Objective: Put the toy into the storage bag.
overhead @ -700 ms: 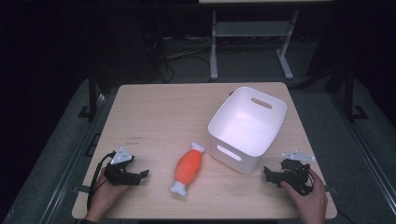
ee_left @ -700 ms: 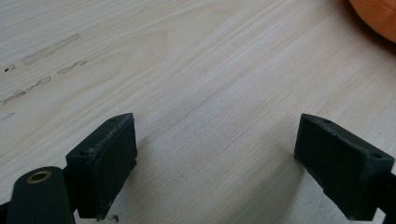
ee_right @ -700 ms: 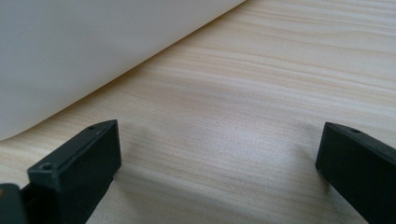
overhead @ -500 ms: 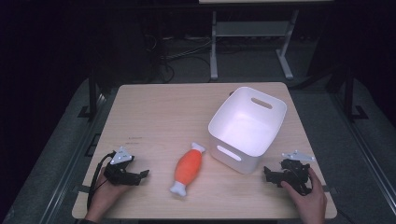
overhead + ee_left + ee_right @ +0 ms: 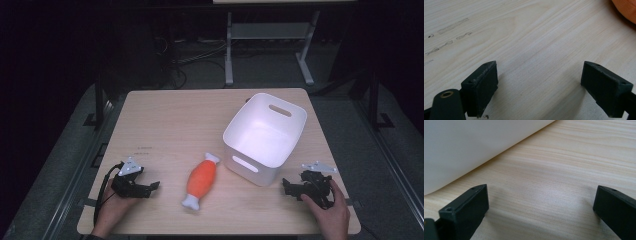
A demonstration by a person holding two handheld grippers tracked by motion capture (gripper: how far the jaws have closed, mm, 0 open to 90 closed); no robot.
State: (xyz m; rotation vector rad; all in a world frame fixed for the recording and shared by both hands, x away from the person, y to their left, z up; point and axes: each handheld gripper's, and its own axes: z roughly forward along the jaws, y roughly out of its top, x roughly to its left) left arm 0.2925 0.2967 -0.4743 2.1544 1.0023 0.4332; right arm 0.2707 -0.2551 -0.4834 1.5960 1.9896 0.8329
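An orange toy with white ends [image 5: 201,181] lies on the wooden table [image 5: 180,120] near the front middle; its orange edge [image 5: 626,8] shows at the top right of the left gripper view. A white plastic bin [image 5: 264,136] with handle slots stands to its right, empty; its wall [image 5: 474,142] is close in the right gripper view. My left gripper [image 5: 152,187] rests on the table at the front left, open, with nothing between its jaws [image 5: 539,87]. My right gripper [image 5: 286,186] rests at the front right, open and empty [image 5: 541,210], pointing toward the bin.
Faint marks [image 5: 451,25] show on the table surface ahead of the left gripper. A metal stand [image 5: 270,45] and cables [image 5: 190,55] lie on the dark floor beyond the table's far edge. A hand holds each gripper at the table's front edge.
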